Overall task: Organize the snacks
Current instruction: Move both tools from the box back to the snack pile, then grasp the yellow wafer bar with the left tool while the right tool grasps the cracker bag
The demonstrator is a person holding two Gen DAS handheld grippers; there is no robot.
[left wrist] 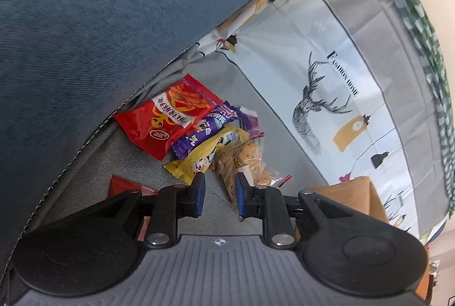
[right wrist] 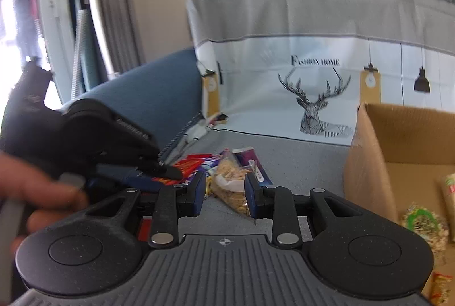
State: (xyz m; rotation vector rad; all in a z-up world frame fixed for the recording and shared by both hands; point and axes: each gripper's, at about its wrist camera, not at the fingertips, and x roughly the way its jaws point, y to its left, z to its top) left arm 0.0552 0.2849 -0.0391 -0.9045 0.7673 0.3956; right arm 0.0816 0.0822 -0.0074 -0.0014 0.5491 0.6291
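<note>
- Left wrist view: my left gripper (left wrist: 219,193) points down at a heap of snack packets on a grey sofa seat (left wrist: 136,163). Its jaws stand narrowly apart with nothing between them.
- Landmark: a clear bag of pale twisted snacks (left wrist: 247,160) lies in the heap, just ahead and slightly right of those fingertips.
- Beside that clear bag, on its far left, a yellow packet (left wrist: 199,155), then a purple packet (left wrist: 207,129), then a red chip packet (left wrist: 167,118) against the blue cushion (left wrist: 99,35).
- Right wrist view: my right gripper (right wrist: 224,192) has the same clear bag (right wrist: 230,189) lined up in the gap between its fingers, long axis running away from me and leaning left. Jaws slightly apart; the pads do not look pressed on it.
- Right of the clear bag stands an open cardboard box (right wrist: 366,163) already holding some packets.
- I judge the right gripper nearer and better aligned for this bag; the box is on its side too.
</note>
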